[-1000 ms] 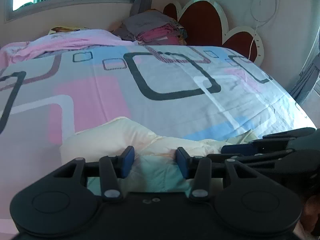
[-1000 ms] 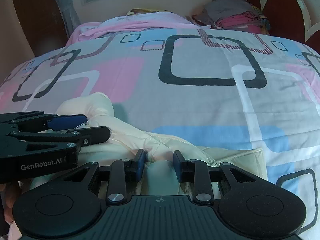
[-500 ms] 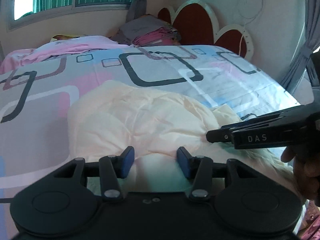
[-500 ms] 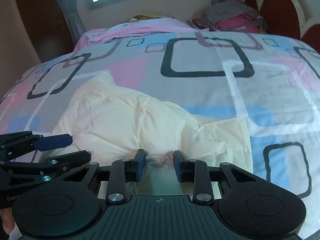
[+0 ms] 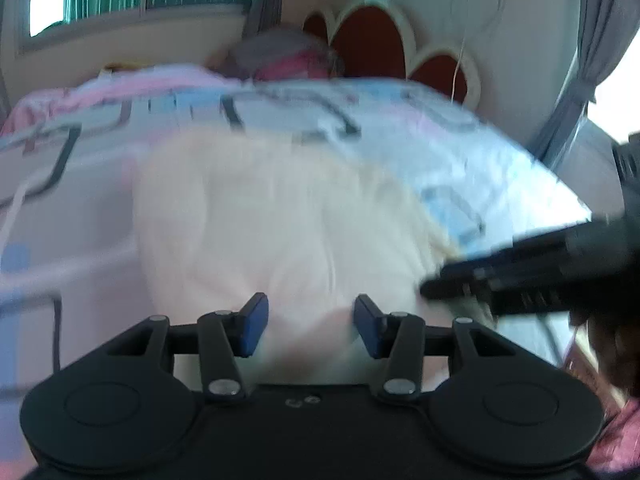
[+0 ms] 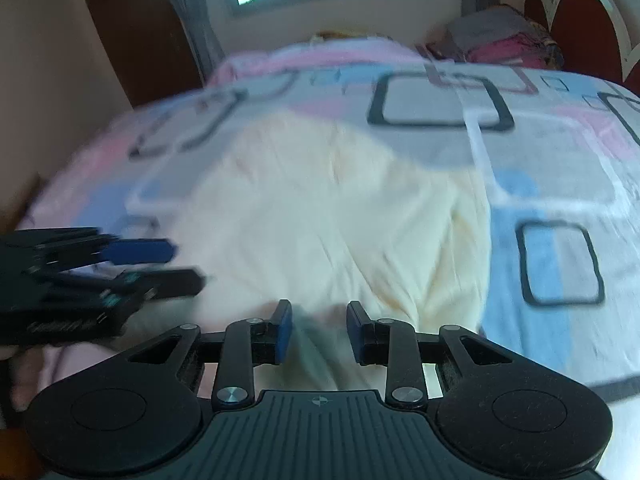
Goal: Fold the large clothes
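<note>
A large cream padded garment lies spread on the patterned bed; it also shows in the right wrist view. My left gripper holds the garment's near edge between its blue pads, jaws part closed on a thick fold. My right gripper grips the near edge too, cloth bunched between its pads. Each gripper shows in the other's view: the right one at the right, the left one at the left. Both views are motion-blurred.
The bed sheet has pink, blue and grey squares. Folded clothes are stacked by the red headboard. A pink blanket lies at the far edge under the window. A curtain hangs at the right.
Both grippers have pulled back and up with the garment's edge. The garment has gone from a bunched heap to a spread sheet on the bed.
</note>
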